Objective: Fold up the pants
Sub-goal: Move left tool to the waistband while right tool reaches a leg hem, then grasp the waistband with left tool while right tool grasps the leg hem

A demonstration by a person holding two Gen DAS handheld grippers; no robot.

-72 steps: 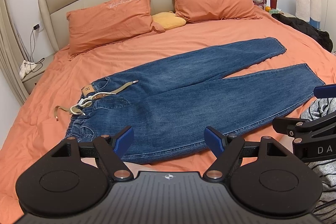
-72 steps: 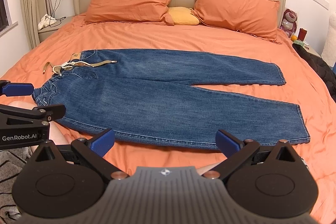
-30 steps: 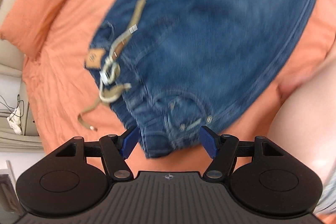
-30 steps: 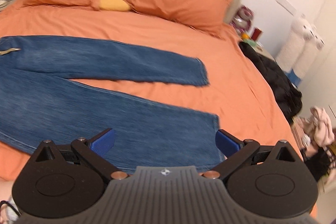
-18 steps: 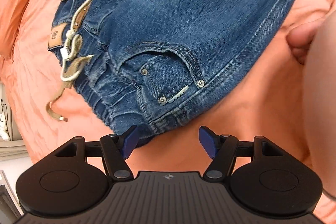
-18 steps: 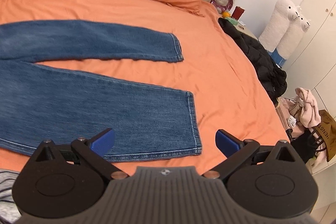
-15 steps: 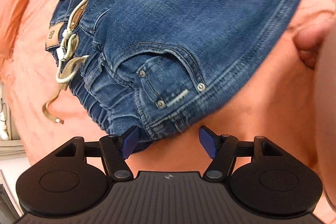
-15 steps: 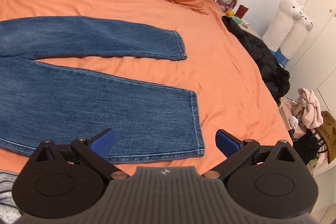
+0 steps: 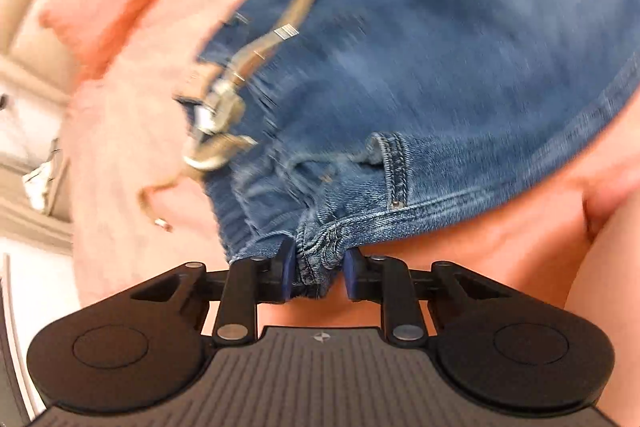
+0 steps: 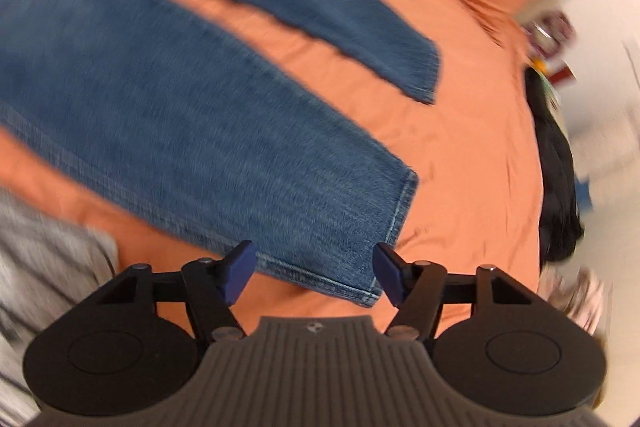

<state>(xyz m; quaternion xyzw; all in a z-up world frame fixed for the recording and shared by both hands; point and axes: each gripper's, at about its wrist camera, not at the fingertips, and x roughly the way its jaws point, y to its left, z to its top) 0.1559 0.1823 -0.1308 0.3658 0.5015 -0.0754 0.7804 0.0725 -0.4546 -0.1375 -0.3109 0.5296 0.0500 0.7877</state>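
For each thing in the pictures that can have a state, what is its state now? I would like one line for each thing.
jeans: spread flat on the bed, legs apart, not yet folded.
drawstring: untied, lying loose at the waist.
left tool: jaws have just been closing, the waistband corner bunched between them.
right tool: jaws have just been closing, still apart, the near leg's hem corner between them.
bed cover: lightly wrinkled.

An orange-sheeted bed point(image 10: 460, 155) carries the blue jeans point(image 10: 168, 115) spread flat, legs apart, with dark clothing point(image 10: 556, 163) along its far right edge.
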